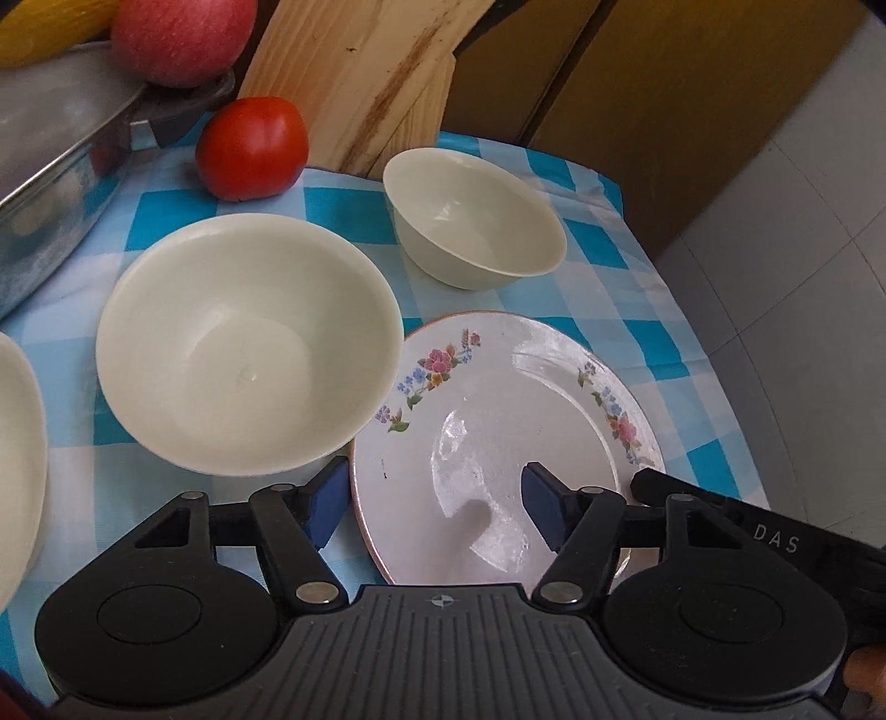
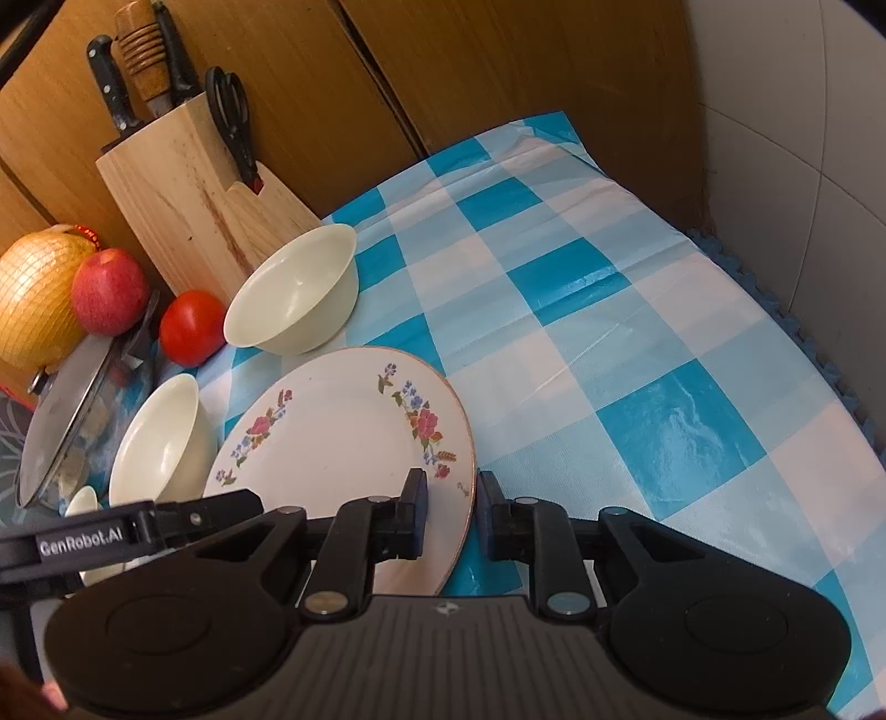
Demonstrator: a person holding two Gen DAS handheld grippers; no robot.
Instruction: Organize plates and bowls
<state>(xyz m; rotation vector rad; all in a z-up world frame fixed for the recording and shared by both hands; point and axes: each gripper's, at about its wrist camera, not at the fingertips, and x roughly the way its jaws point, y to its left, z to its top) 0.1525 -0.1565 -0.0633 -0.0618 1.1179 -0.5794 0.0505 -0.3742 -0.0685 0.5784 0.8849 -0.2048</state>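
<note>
A flowered plate (image 1: 498, 399) (image 2: 332, 432) lies on the blue checked cloth. My left gripper (image 1: 436, 504) is open and straddles the plate's near left rim, with one blue pad off the edge and the other over the plate. My right gripper (image 2: 454, 509) stands narrowly open around the plate's right rim, and a sliver of cloth shows beside the outer pad. A large cream bowl (image 1: 249, 343) (image 2: 160, 437) touches the plate's left side. A smaller cream bowl (image 1: 476, 216) (image 2: 299, 293) stands behind the plate. Another cream bowl (image 1: 16, 443) shows partly at the far left.
A tomato (image 1: 252, 147) (image 2: 191, 327), an apple (image 1: 177, 39) (image 2: 108, 299) and a wooden knife block (image 1: 360, 72) (image 2: 188, 205) stand at the back left. A metal pot (image 1: 50, 183) with a lid (image 2: 66, 410) sits left. Bare checked cloth (image 2: 637, 360) stretches right toward the table's edge.
</note>
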